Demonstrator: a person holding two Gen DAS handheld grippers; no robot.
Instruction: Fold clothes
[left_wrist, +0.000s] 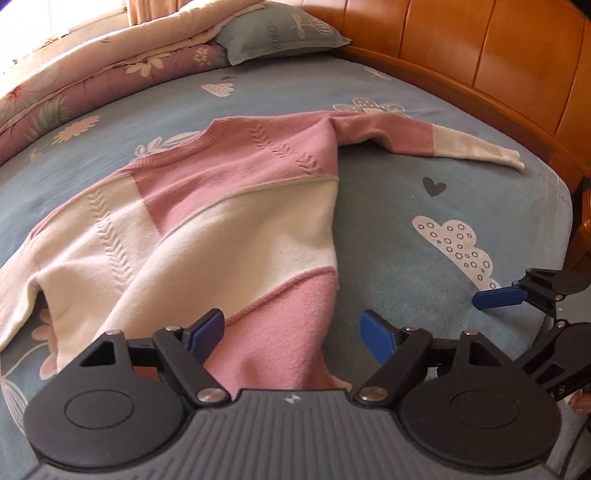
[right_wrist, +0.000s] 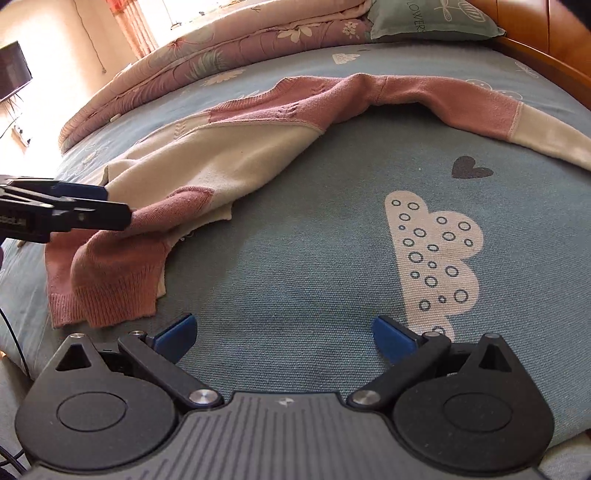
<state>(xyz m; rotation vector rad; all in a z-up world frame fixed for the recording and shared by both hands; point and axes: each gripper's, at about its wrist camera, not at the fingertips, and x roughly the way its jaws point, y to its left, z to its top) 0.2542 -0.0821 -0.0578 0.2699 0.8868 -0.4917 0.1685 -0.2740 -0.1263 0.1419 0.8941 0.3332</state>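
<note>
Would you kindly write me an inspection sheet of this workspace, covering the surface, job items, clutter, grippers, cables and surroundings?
Surface: bed with a blue patterned sheet.
Job's things: pink and cream sweater lying on the sheet, one side folded over, the far sleeve stretched out; hem bunched at the near edge.
Clutter: folded quilt and pillow at the far side.
Grippers: left gripper open over the sweater's hem, nothing between its pads; right gripper open over bare sheet.
Cables: a dark cable at the right wrist view's left edge.
Surroundings: wooden headboard, curtain, wall screen.
</note>
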